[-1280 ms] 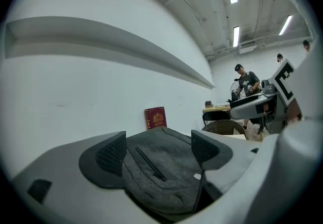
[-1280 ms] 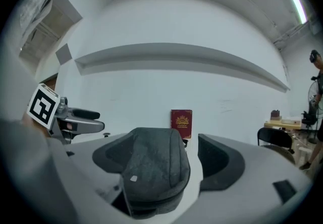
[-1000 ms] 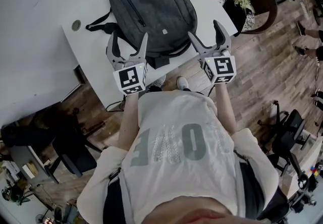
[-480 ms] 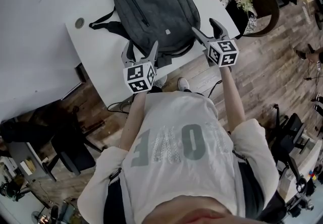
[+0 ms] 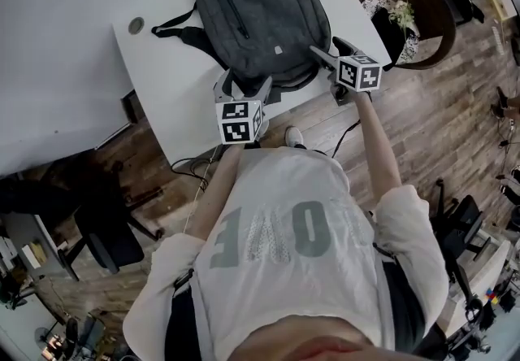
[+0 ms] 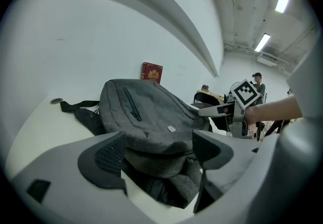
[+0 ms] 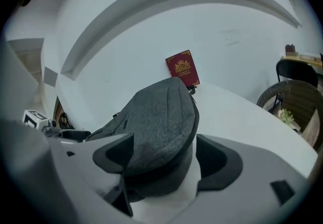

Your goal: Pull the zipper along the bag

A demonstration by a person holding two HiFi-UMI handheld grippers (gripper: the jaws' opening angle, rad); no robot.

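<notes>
The bag (image 5: 264, 14) lies on the white table (image 5: 166, 87), upper centre of the frame. My left claw (image 5: 244, 84) and right claw (image 5: 329, 49) both gape wide at its lower edge, holding nothing

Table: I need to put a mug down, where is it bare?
Widest bare patch: left of the backpack, past its straps, around the cable hole. A narrower strip lies along the table's right edge. Crowded: the near edge, with left gripper and right gripper at the backpack.
</notes>
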